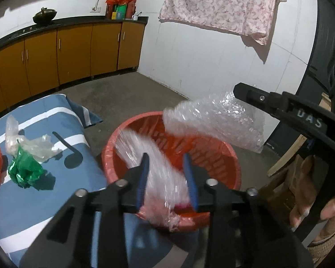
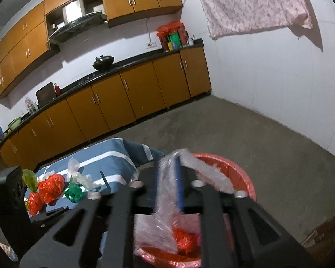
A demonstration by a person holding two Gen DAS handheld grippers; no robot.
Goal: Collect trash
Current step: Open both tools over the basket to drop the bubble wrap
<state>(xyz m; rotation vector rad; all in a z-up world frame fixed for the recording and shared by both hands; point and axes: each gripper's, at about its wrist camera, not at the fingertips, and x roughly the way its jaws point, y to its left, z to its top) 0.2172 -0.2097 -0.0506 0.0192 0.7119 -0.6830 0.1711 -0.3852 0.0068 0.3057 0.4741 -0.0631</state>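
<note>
Left wrist view, left gripper [image 1: 167, 178] parted over the red basket [image 1: 225, 156], blurred clear plastic film [image 1: 158, 167] loose between its blue fingers, bubble wrap [image 1: 214, 120] at the right gripper [image 1: 236, 91], right wrist view, right gripper [image 2: 169, 178] parted, bubble wrap [image 2: 165, 185] draped between the fingers above the red basket [image 2: 245, 178], red, green and clear scraps [image 2: 51, 187] on the striped cloth [image 2: 109, 163].

The left tool [image 1: 168, 179] consists of a matte black frame built from angular linkage arms with triangular cut-outs. Four round silver pivot fasteners sit across the top of the linkage. Each of the two fingers carries a blue ribbed pad [image 1: 143, 178] on its inner face.

The right tool [image 2: 169, 178] is of the same construction: black linkage arms with cut-outs, pale round fasteners and blue pads [image 2: 180, 185]. Seen from the left wrist view, its black body bears white embossed lettering and a silver screw near the tip.

The person's hand [image 1: 310, 212] grips the black handle; a tan woven cuff shows at the wrist.
</note>
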